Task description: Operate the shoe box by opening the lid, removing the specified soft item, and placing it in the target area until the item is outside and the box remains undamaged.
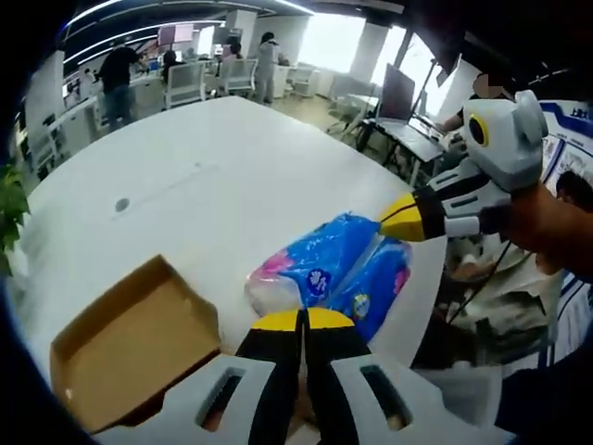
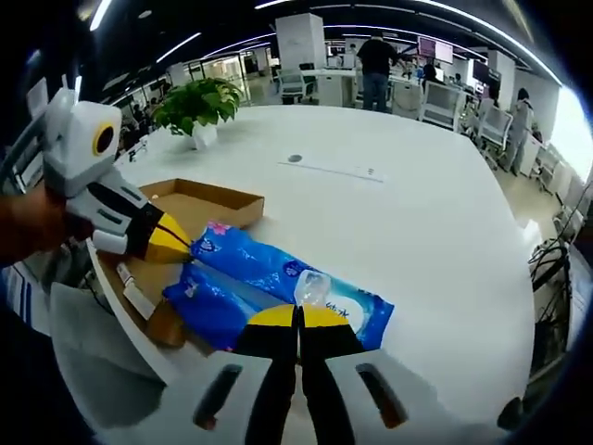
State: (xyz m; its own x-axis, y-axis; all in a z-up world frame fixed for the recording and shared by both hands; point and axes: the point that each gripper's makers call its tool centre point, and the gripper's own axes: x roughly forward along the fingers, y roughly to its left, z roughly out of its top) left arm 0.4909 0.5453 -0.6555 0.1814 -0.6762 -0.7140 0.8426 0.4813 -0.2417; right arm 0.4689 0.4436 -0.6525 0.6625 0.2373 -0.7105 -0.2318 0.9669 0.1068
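Tissue packs (image 1: 335,269): blue, print illegible, on white tabletop (image 1: 213,176)
Left gripper (image 1: 304,320): clenched on pack's edge
Right gripper (image 2: 298,317): clenched on pack's edge
Cardboard box (image 1: 130,338): open

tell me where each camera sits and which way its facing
Left gripper view: rides on the left claw, looking along its shut jaws across the white table at the blue tissue pack and open cardboard box; the right claw and the person's hand enter from the right.
Right gripper view: rides on the right claw, looking the opposite way over the same pack toward the box and a potted plant; the left claw enters from the left.
Shared: table, pack, box, both claws at opposite ends of the pack.
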